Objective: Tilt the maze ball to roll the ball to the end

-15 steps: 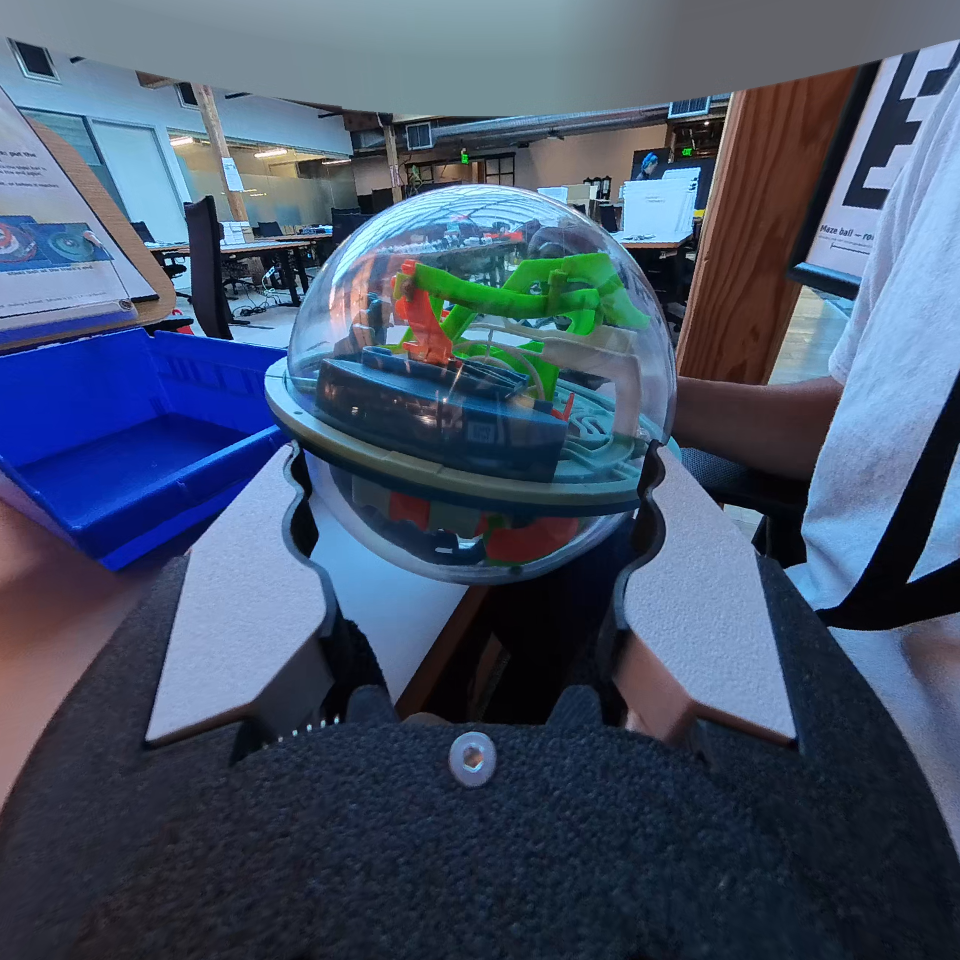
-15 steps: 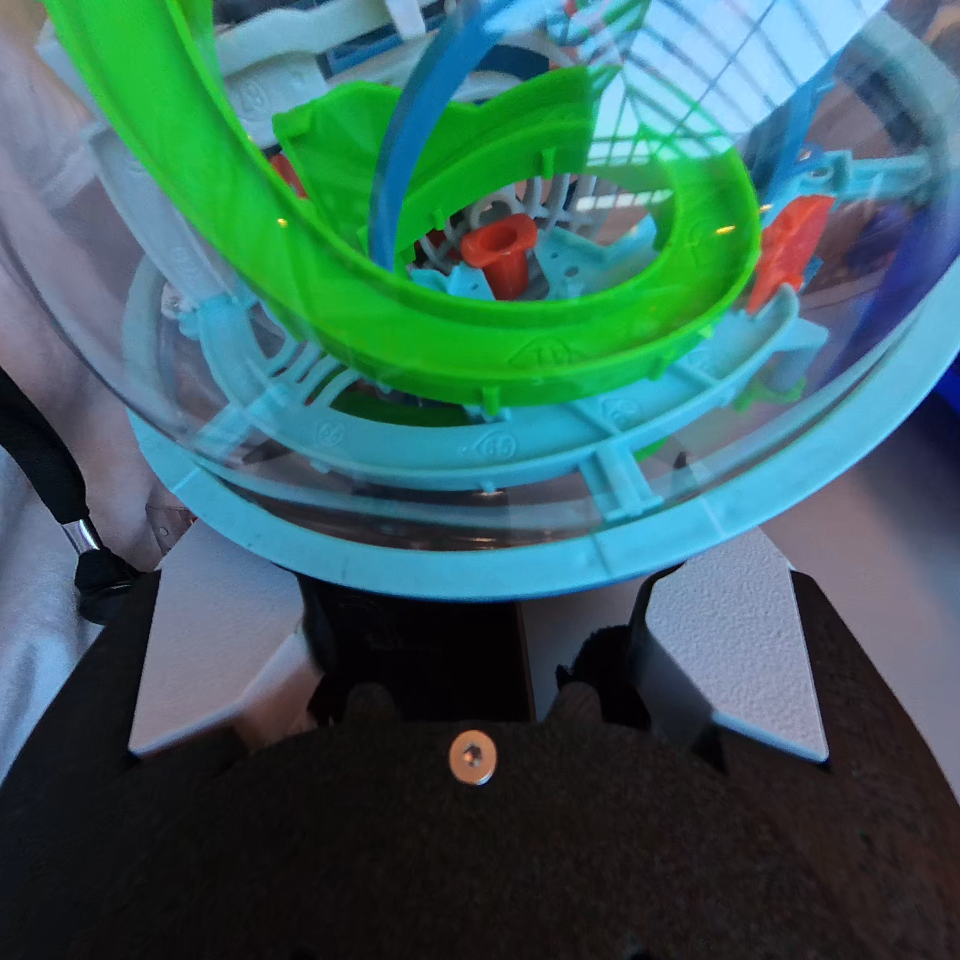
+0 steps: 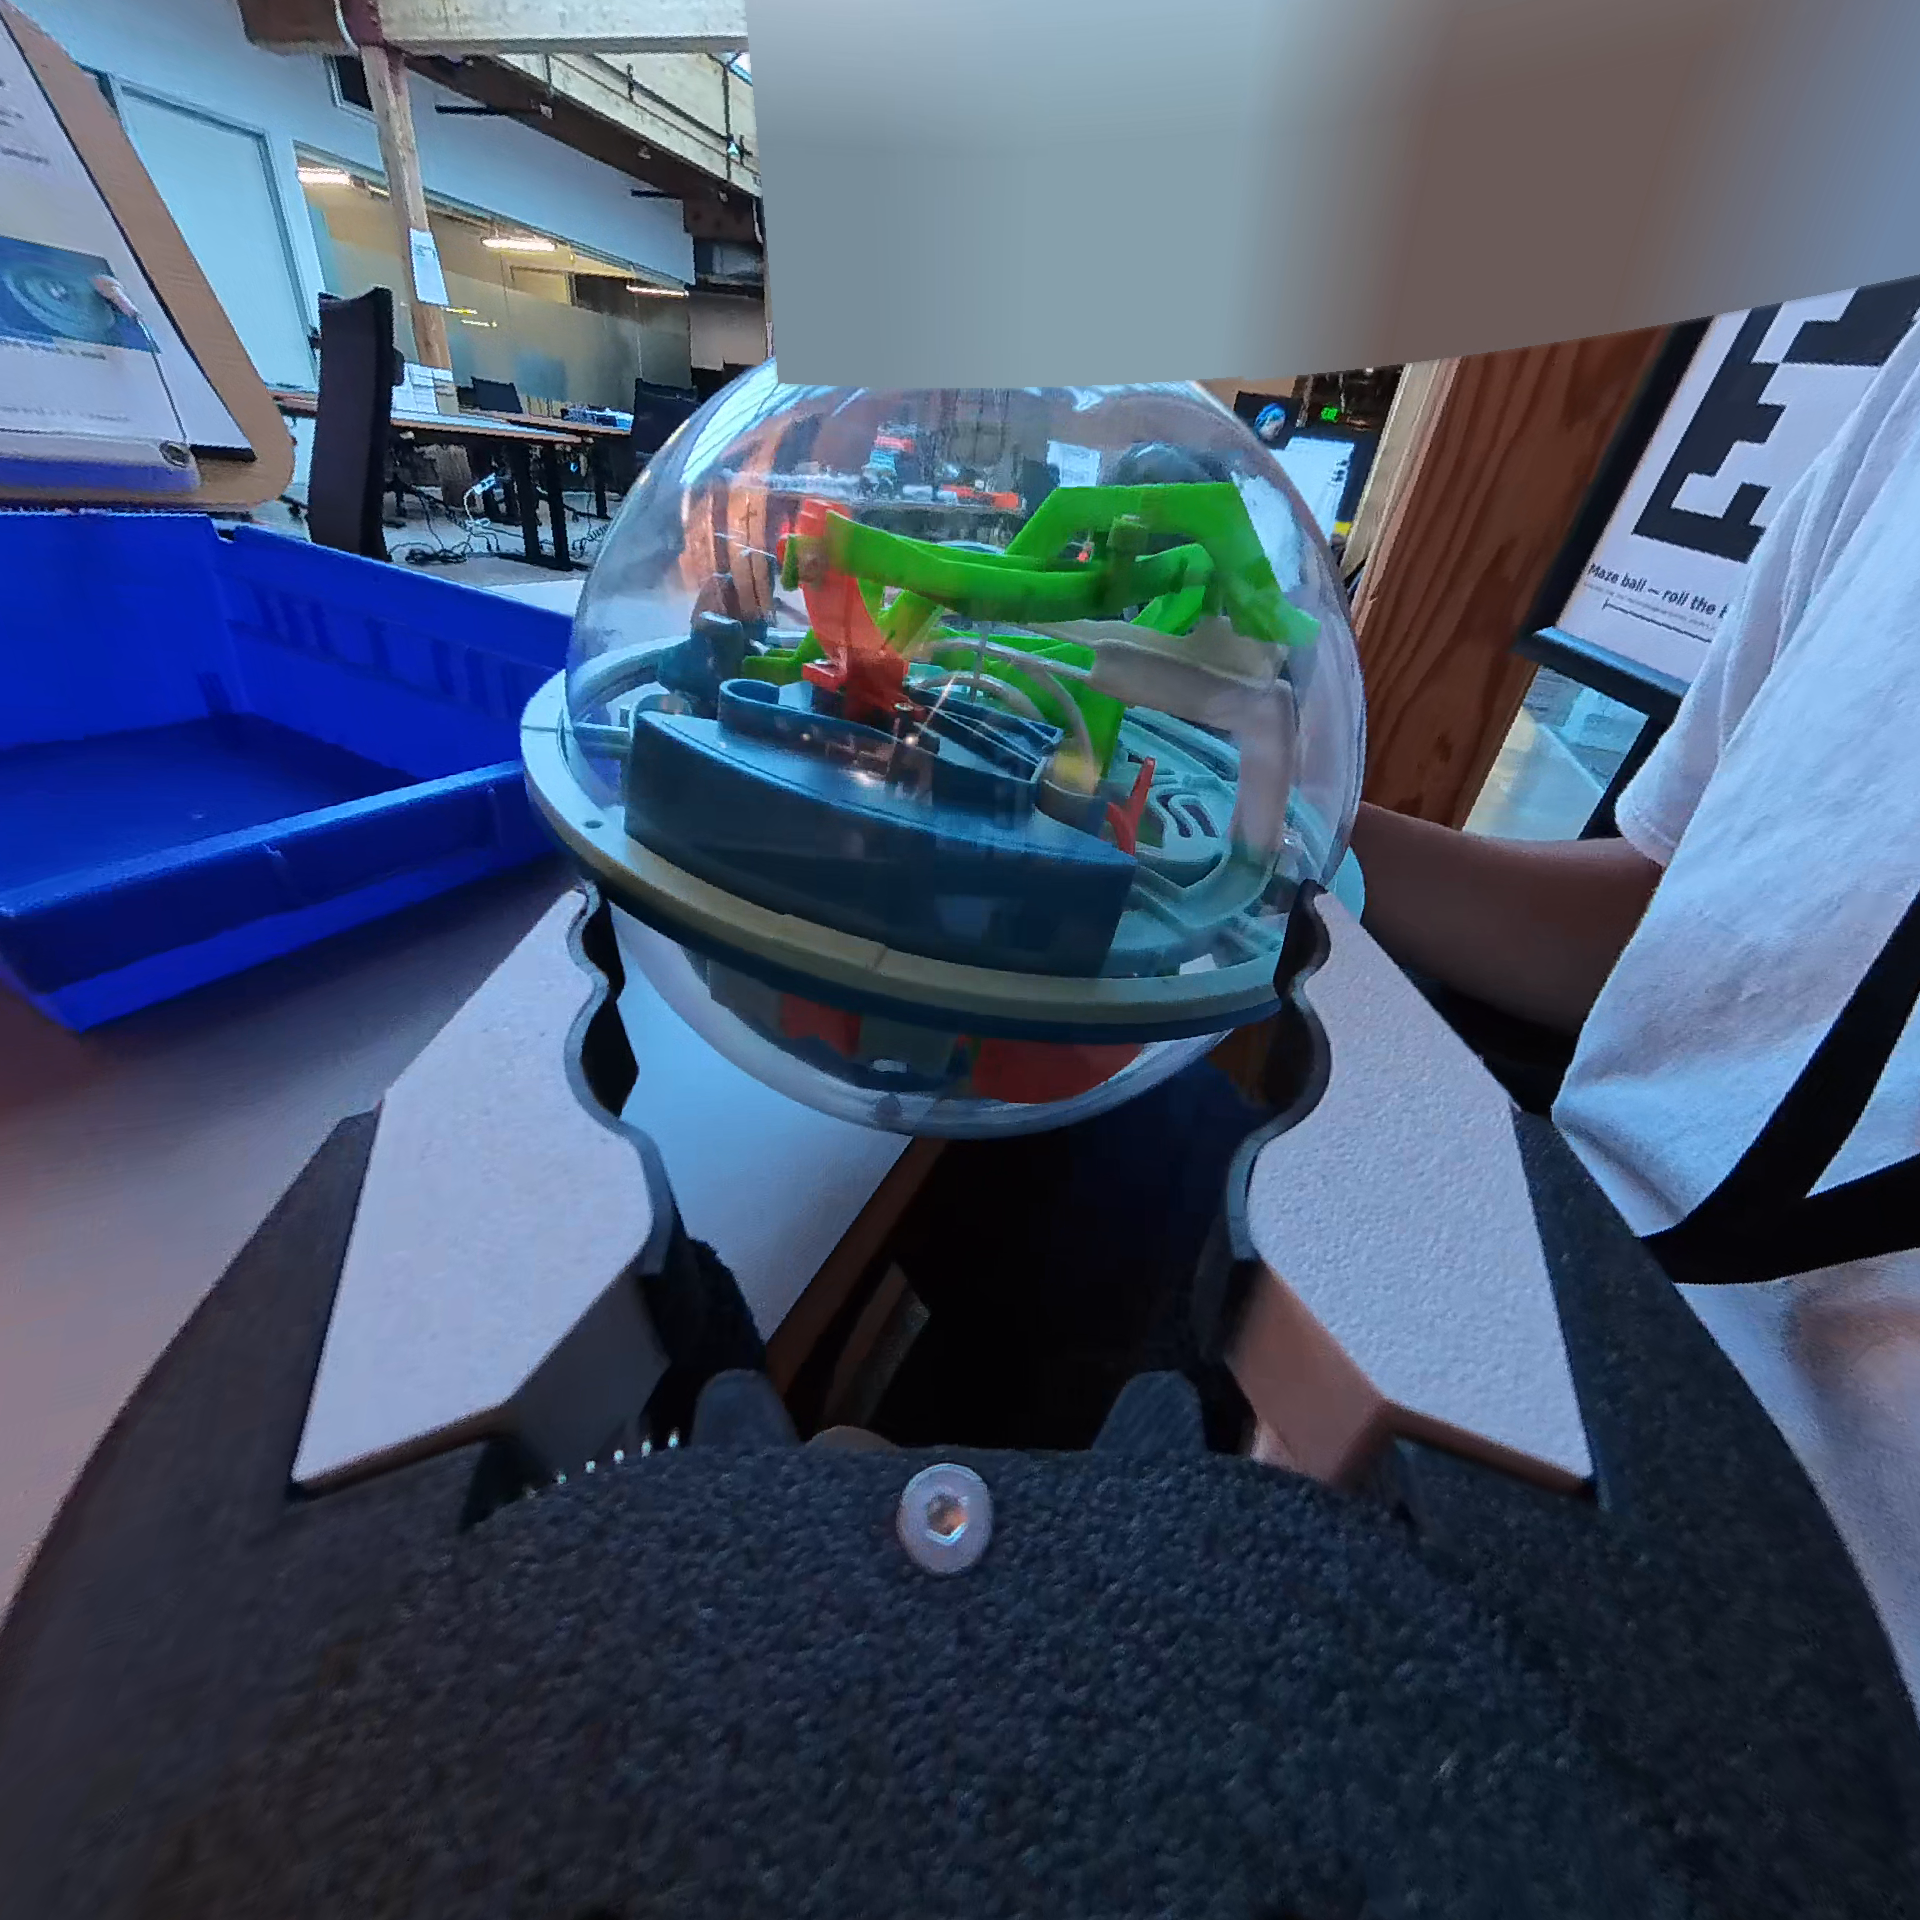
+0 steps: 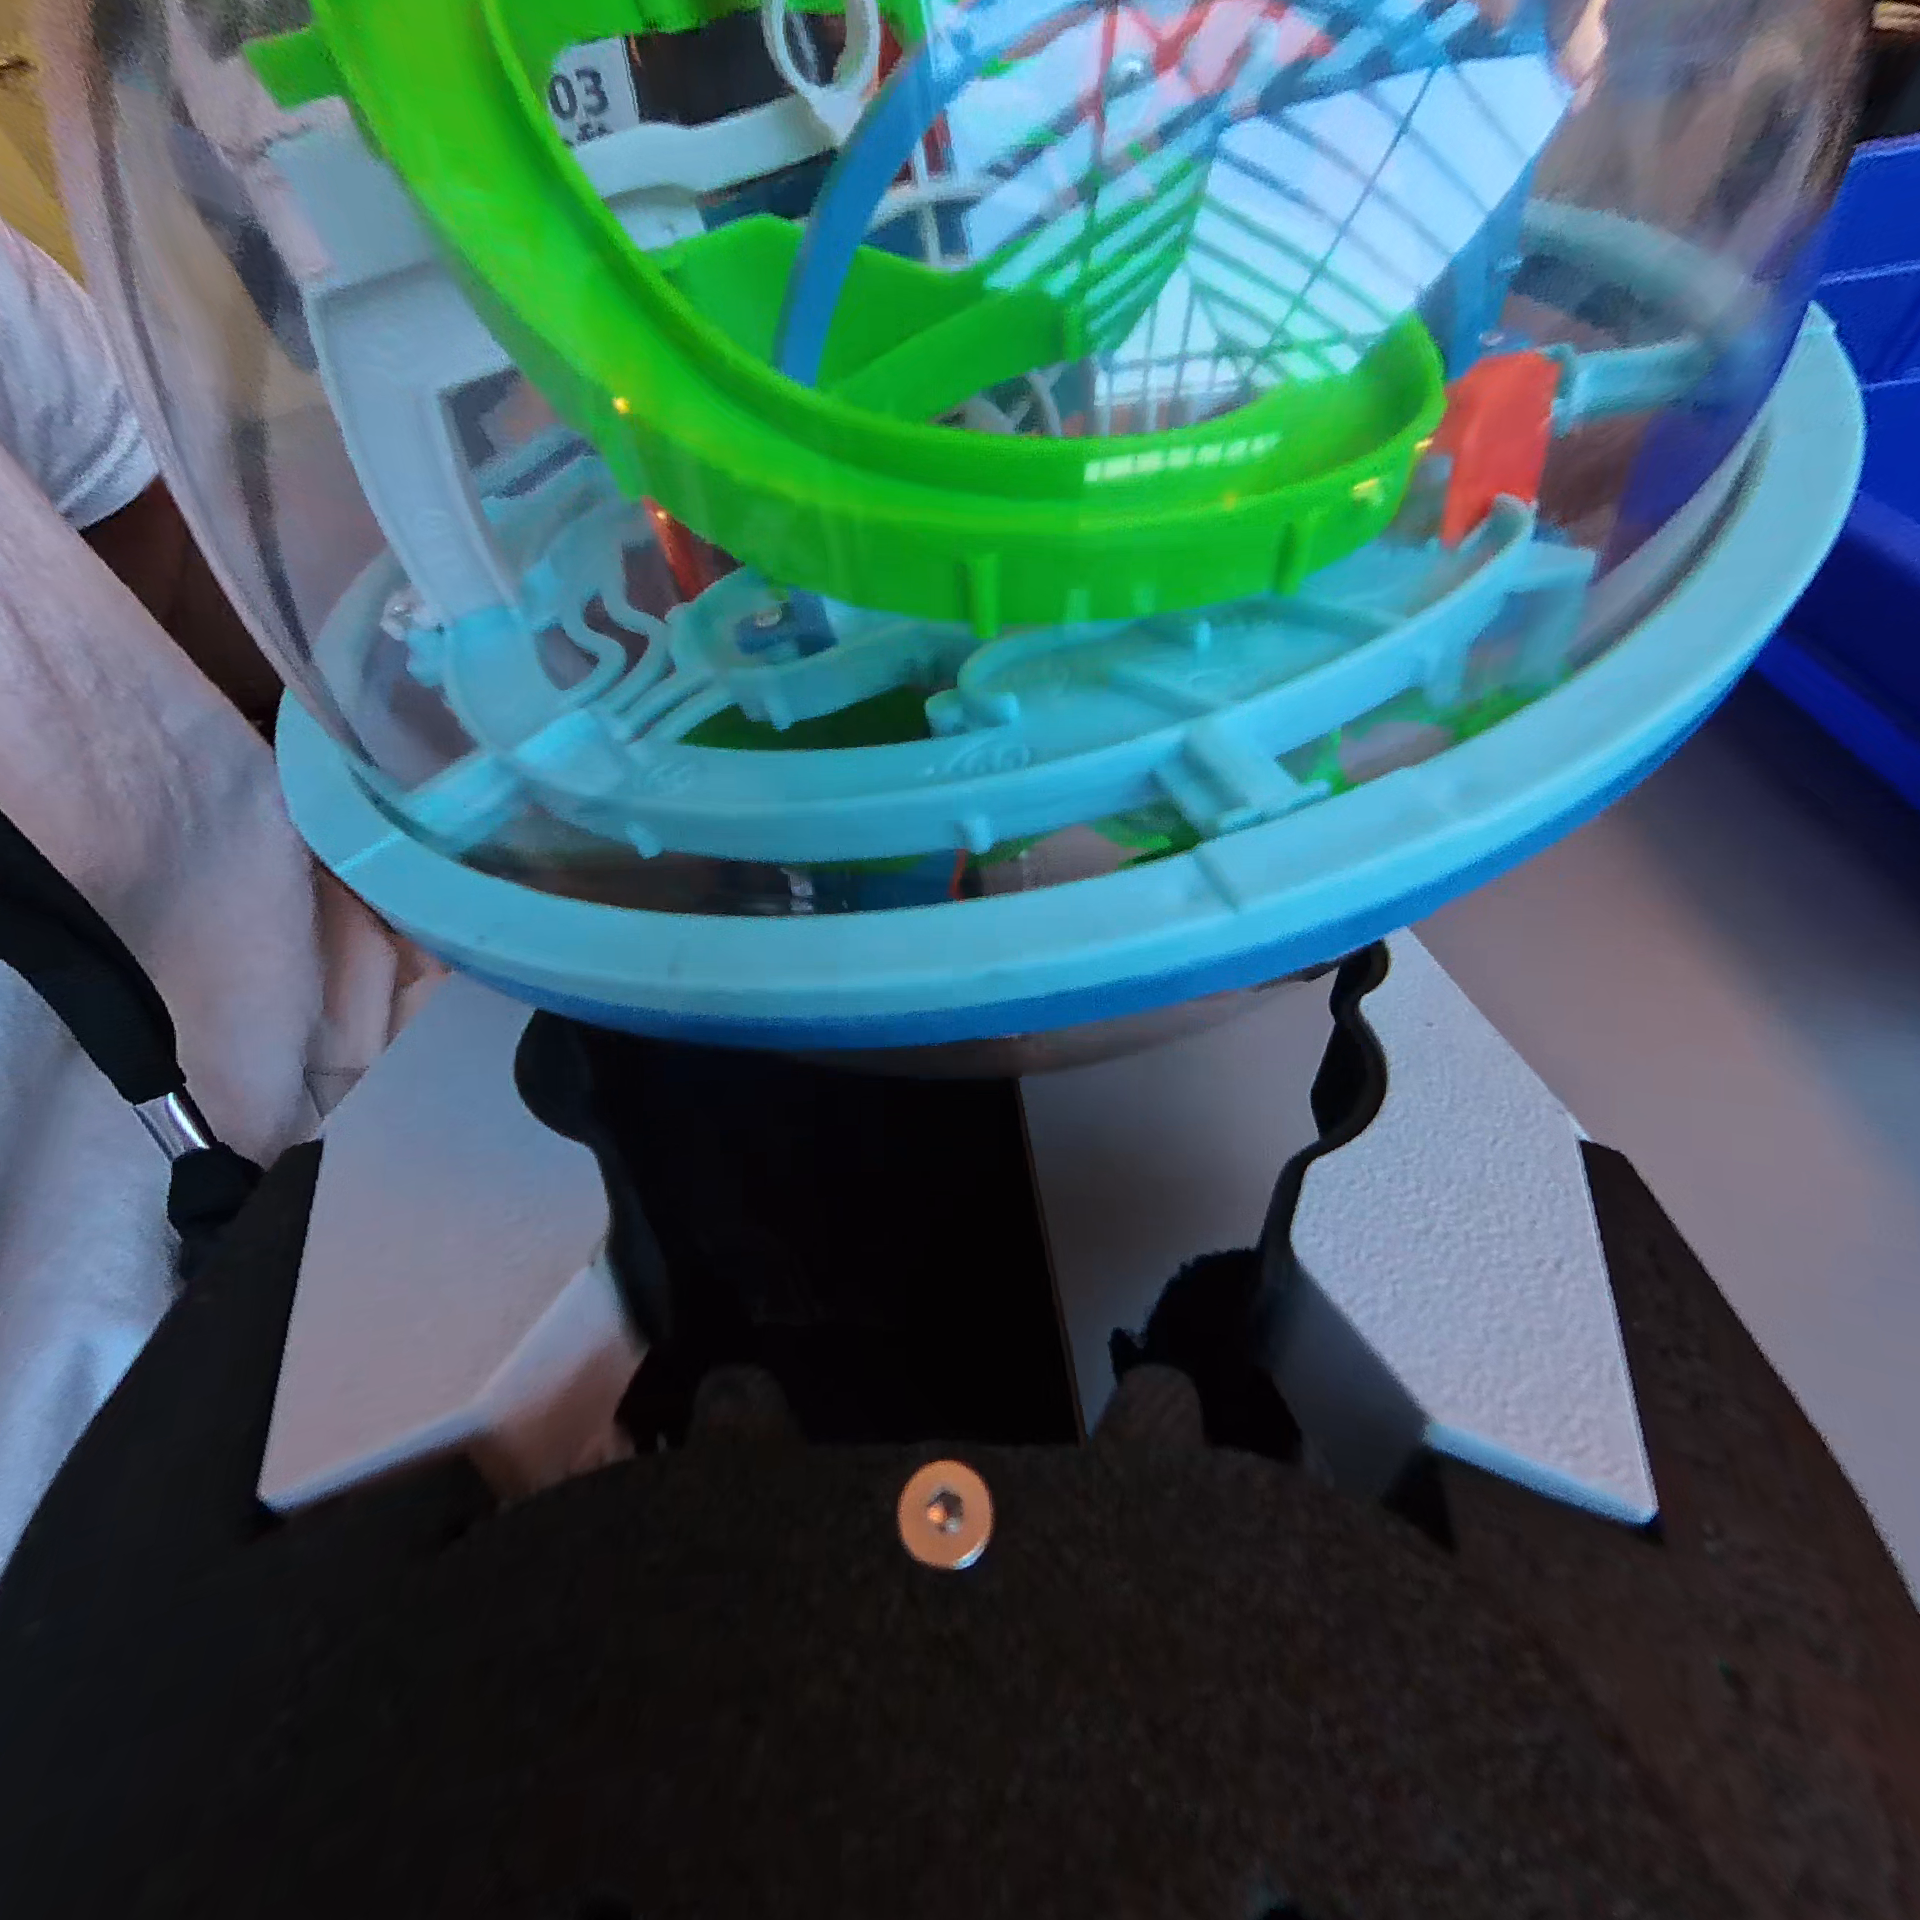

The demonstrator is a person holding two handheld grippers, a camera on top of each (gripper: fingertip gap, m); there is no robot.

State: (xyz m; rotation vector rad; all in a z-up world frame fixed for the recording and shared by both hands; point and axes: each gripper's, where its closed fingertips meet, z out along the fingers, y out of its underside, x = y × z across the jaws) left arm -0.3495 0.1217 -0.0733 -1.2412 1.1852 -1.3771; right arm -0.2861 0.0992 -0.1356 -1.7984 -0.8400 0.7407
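The maze ball is a clear sphere with green, orange and dark blue tracks inside and a pale rim around its middle. My left gripper is shut on it, one finger on each side at the rim, and holds it above the table edge with the rim tilted down to the right. In the right wrist view the maze ball fills the top. My right gripper grips its lower half just under the light blue rim. I cannot make out the small rolling ball for certain.
A blue bin sits on the table to the left and also shows in the right wrist view. A wooden post and a person in a white shirt are close on the right.
The maze ball has tilted: its rim now slopes down to the right in the left wrist view. In the right wrist view it is seen more from the side. Both grips are unchanged.
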